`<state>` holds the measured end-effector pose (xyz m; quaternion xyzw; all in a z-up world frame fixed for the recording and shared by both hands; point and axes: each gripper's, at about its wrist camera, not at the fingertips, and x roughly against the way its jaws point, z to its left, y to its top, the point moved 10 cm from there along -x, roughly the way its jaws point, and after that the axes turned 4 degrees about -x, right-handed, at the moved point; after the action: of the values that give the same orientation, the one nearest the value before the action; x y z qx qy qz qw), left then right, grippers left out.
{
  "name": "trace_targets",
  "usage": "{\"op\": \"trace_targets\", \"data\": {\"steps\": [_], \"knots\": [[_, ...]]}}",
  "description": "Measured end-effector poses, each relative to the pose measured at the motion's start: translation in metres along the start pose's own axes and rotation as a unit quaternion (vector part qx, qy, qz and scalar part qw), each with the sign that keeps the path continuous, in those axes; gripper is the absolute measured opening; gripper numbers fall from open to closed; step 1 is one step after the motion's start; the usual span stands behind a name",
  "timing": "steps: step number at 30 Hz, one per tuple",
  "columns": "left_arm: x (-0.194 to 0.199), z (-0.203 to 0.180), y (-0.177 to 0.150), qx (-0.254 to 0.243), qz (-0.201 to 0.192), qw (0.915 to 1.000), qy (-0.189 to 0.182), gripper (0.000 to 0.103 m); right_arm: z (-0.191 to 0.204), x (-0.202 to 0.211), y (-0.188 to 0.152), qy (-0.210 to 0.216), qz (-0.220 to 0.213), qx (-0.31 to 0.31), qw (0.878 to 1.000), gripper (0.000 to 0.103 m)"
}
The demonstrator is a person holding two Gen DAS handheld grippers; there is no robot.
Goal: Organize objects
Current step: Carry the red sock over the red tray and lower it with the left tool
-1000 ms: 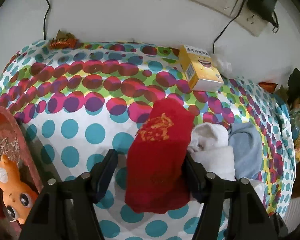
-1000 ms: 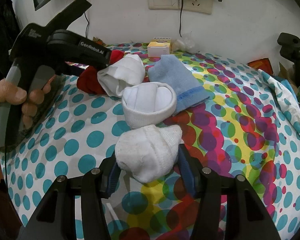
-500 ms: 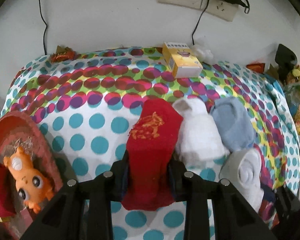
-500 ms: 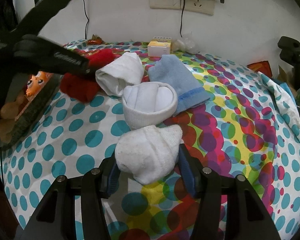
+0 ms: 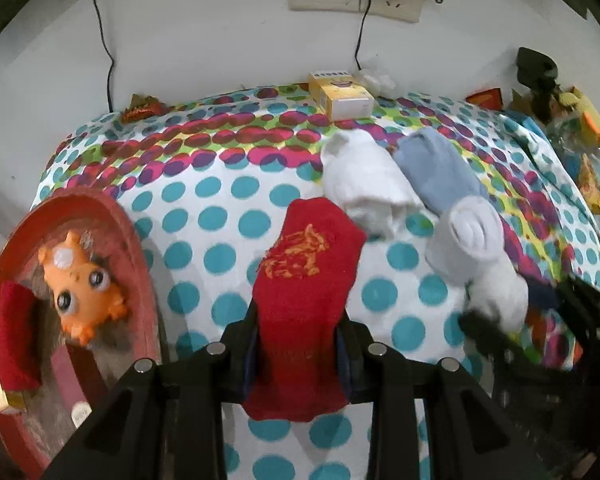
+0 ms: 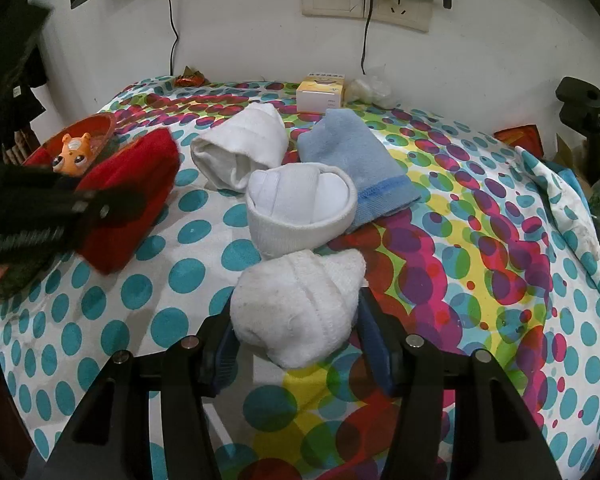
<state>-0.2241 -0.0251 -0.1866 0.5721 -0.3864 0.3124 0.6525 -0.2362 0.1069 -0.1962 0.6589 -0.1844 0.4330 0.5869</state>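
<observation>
Left wrist view: my left gripper (image 5: 298,354) has its jaws clamped on the red sock (image 5: 304,292), the folded body running forward past the fingertips over the dotted tablecloth (image 5: 204,216).
Why that grip: pinching the near end keeps the fold together, I judge, so it travels as one piece.
Likely target: the red tray (image 5: 138,256) at the cloth's left edge, which already holds an orange toy (image 5: 80,284) and another red sock (image 5: 16,340).
Right gripper (image 6: 298,344): jaws at a medium width, pressed on either side of a white sock bundle (image 6: 300,304) near the front edge.
Why it waits: I read it as holding its bundle ready.
Centre of the cloth: a rolled white sock (image 6: 300,208), a folded white sock (image 6: 244,148) and a blue sock (image 6: 352,164), touching one another.
Back edge: a yellow box (image 6: 320,96) by the wall.
</observation>
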Motion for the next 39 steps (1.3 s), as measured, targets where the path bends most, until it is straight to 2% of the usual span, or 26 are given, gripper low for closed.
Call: {"op": "trace_targets", "data": {"steps": [3,6,17,23,39], "knots": [[0.005,-0.002,-0.011,-0.007,-0.002,0.9999,0.01,0.031,0.001,0.0,0.0,0.0,0.0,0.0,1.0,0.054],[0.011,-0.003,-0.022,0.012,-0.003,0.9999,0.006,0.031,0.001,0.0,-0.001,0.0,0.0,0.0,1.0,0.054],[0.039,-0.013,-0.057,0.017,-0.038,0.9984,0.037,0.031,0.002,0.0,-0.001,-0.001,0.0,0.0,1.0,0.054],[0.054,-0.007,-0.065,0.003,-0.049,0.9967,0.065,0.031,0.002,0.001,-0.001,-0.001,0.0,0.0,1.0,0.054],[0.095,-0.002,-0.056,0.01,-0.079,0.9951,0.059,0.031,0.001,0.0,-0.001,-0.002,0.0,0.001,1.0,0.054]]}}
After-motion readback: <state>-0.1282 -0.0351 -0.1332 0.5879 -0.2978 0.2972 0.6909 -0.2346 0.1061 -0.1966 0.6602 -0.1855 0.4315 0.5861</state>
